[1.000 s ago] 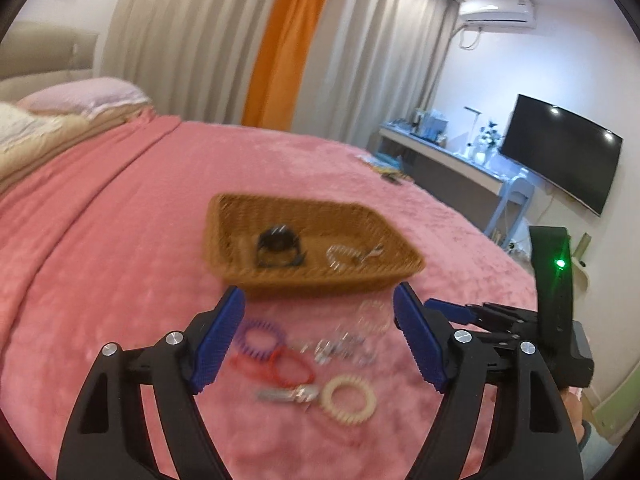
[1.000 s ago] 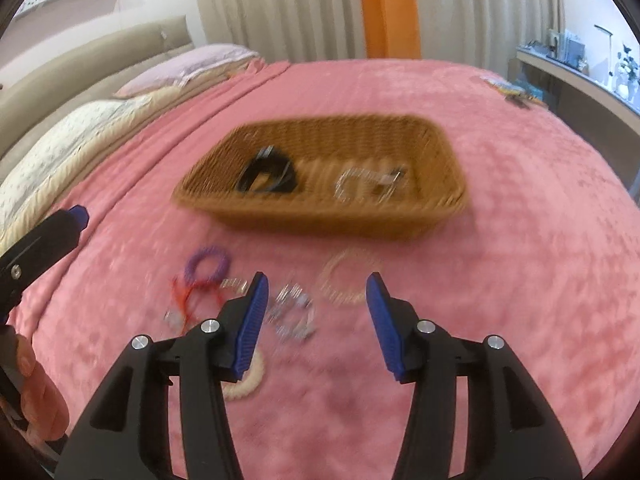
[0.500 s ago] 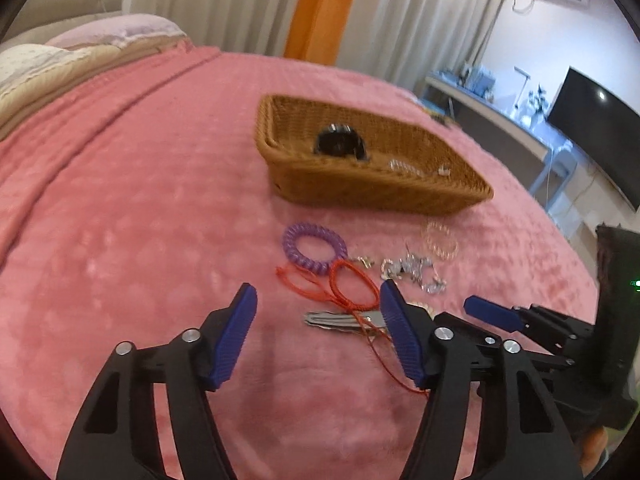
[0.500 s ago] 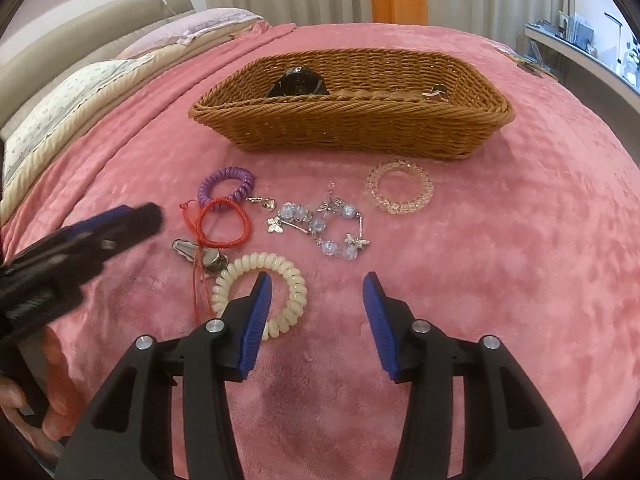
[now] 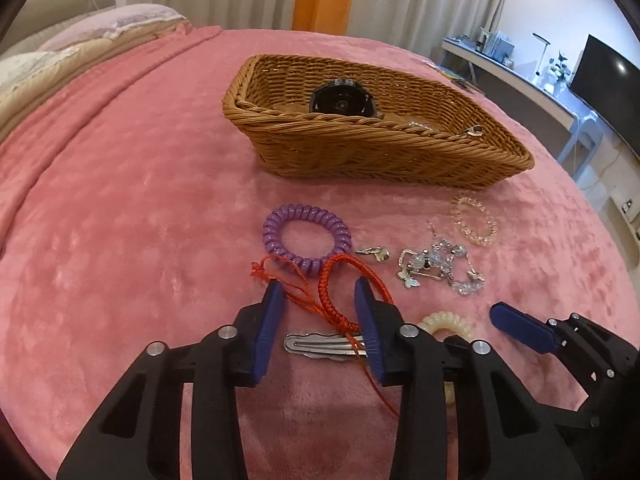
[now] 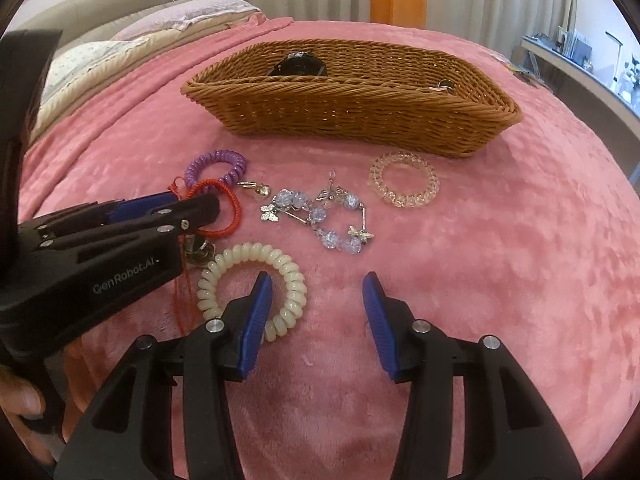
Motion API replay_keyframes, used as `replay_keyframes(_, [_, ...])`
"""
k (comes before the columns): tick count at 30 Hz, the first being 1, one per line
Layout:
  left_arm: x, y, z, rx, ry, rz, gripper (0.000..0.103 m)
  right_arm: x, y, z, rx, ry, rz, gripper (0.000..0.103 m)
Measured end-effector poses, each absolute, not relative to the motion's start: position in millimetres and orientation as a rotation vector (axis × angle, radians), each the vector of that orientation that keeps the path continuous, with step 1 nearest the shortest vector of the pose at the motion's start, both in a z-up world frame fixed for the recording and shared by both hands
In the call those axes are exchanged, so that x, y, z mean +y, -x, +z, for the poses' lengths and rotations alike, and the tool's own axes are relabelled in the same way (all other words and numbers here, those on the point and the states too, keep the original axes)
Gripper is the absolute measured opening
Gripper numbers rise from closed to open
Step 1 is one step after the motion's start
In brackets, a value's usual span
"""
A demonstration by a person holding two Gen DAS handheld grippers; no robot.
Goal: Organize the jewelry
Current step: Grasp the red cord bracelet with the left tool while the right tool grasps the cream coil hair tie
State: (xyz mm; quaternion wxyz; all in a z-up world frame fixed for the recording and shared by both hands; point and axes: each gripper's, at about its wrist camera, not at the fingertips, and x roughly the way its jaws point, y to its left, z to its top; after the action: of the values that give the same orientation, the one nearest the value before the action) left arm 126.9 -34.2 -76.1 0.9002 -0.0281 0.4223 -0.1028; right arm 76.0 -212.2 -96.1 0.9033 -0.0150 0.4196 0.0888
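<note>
Wicker basket (image 5: pixel 360 152) — black watch (image 5: pixel 340 98) inside.

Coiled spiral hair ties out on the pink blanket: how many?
3: purple coiled plastic tie nearest the basket's left end, clear pink one on the right, cream one nearest the cameras. The basket may hide more.

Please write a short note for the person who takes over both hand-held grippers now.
Left hand-held gripper: jaws have just been closing around the red cord bracelet, not pinching yet.
Right hand-held gripper: open, empty, one finger over the cream coil tie.
Done: black watch lies in the basket.
Left on the blanket: purple coil tie, hair clip, crystal bracelet, clear coil tie.
</note>
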Motion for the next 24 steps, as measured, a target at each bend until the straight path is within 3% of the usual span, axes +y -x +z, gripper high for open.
replay_keyframes(2, [-33.9,-127.7,-75.2,0.873,0.061,-0.201,0.024,-210.6,-76.1,-96.1,0.863,0.042,0.178,0.042])
replay_keyframes(5, [-28.0,-127.8,-75.2,0.868,0.094,-0.201,0.01,-207.4,-75.2,-96.0,0.859,0.056,0.19,0.029])
replay_keyframes(12, [-18.8,-118.5,-68.6,0.805,0.157,-0.231,0.004,-209.5,-74.5,-96.5,0.865,0.038,0.201,0.012])
replay_keyframes(24, [-5.0,-89.6,-44.5,0.627,0.228,-0.258,0.004,-225.9,-56.9,-83.0,0.779,-0.045,0.213,0.01])
